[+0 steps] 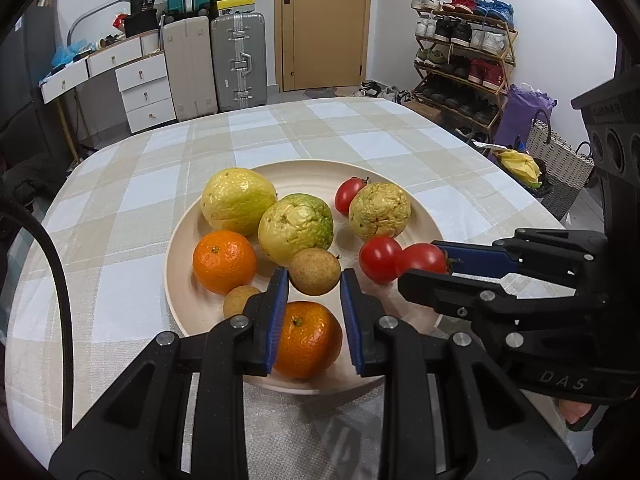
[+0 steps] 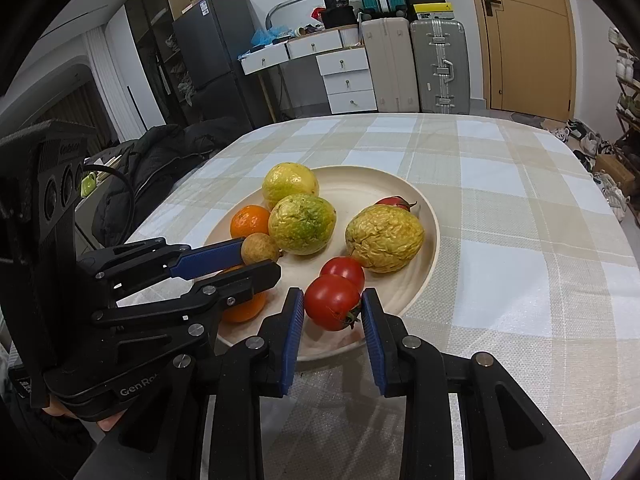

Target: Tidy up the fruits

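A beige plate (image 1: 400,196) (image 2: 428,248) holds three yellow-green passion fruits (image 1: 295,227), two oranges, small brown longans and three tomatoes. My left gripper (image 1: 314,280) is open over the plate's near side, its pads either side of the near orange (image 1: 308,340), with a longan (image 1: 315,271) at its tips. My right gripper (image 2: 332,300) is open around the nearest tomato (image 2: 331,307) without clearly clamping it; a second tomato (image 2: 343,271) lies just behind. In the left wrist view the right gripper (image 1: 430,264) comes in from the right.
The plate sits on a table with a checked cloth (image 1: 360,132). Suitcases (image 1: 238,64), white drawers (image 1: 144,88), a door and a shoe rack (image 1: 464,60) stand beyond the table. A plastic-covered mat lies at the table's near edge (image 2: 332,408).
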Action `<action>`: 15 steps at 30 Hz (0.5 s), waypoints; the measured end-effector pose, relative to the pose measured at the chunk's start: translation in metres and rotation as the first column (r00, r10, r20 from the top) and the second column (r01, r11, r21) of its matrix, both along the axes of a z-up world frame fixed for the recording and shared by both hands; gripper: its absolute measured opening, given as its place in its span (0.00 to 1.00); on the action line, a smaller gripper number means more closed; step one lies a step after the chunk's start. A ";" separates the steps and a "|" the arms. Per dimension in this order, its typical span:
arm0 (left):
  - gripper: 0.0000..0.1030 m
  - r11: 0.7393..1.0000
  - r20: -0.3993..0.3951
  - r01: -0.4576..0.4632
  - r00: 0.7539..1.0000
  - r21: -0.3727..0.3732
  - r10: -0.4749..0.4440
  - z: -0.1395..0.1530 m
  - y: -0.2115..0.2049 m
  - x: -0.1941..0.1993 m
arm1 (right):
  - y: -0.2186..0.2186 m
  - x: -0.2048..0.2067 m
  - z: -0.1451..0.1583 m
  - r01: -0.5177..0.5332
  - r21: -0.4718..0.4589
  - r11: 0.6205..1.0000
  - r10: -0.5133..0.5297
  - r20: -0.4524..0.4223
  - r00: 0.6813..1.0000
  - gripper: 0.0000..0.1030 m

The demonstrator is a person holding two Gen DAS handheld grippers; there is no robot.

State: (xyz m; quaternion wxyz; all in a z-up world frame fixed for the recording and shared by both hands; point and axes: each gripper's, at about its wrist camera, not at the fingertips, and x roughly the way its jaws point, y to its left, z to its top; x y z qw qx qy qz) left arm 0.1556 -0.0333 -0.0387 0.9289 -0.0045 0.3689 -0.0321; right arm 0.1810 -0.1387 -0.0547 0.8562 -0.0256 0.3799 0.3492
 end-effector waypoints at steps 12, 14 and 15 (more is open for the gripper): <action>0.41 1.000 0.033 -0.018 0.999 -0.019 0.019 0.009 0.008 -0.019 | -0.011 -0.009 0.013 0.032 0.018 0.999 -0.033 0.073 0.997 0.57; 0.60 0.999 0.055 -0.035 0.998 -0.014 0.035 0.014 0.011 -0.027 | -0.015 -0.013 0.016 0.041 0.022 0.999 -0.043 0.091 0.995 0.71; 0.72 0.999 0.072 -0.043 0.996 -0.014 0.044 0.017 0.013 -0.032 | -0.017 -0.015 0.018 0.044 0.029 0.999 -0.047 0.100 0.994 0.81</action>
